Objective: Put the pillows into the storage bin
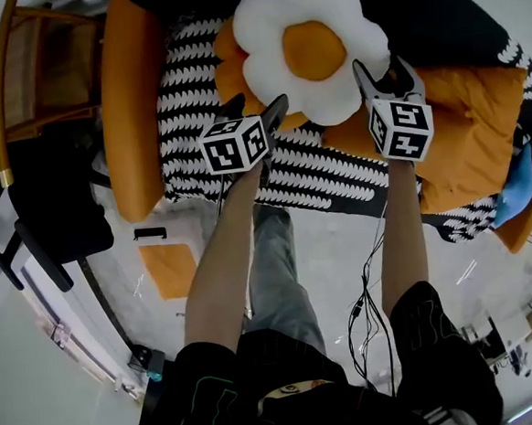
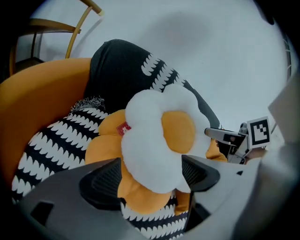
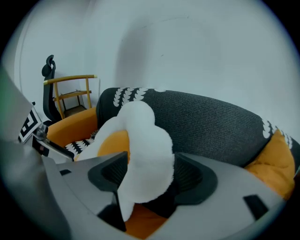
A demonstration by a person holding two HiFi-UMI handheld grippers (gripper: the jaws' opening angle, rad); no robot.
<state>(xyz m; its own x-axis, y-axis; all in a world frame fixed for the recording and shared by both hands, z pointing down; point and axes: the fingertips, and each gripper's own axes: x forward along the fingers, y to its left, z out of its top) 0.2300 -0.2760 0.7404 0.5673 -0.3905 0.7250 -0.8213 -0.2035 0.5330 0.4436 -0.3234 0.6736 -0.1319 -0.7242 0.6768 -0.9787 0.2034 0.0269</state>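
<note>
Jaws unclenched and not yet pressing, left gripper (image 1: 256,109) and right gripper (image 1: 385,76) each straddle 1 petal of the white flower pillow (image 1: 313,47) lying on the sofa (image 1: 134,107); best to seat petals deeper, then close both evenly, sparing the orange pillow (image 1: 232,72) beneath

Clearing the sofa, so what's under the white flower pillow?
An orange flower pillow lies under it, on the black-and-white throw. Most of that pillow is covered.

Orange pillow (image 1: 232,72) mostly hidden under white flower pillow (image 1: 312,43), top centre; blue item (image 1: 518,187) at rt edge partly covered, can't ID.
</note>
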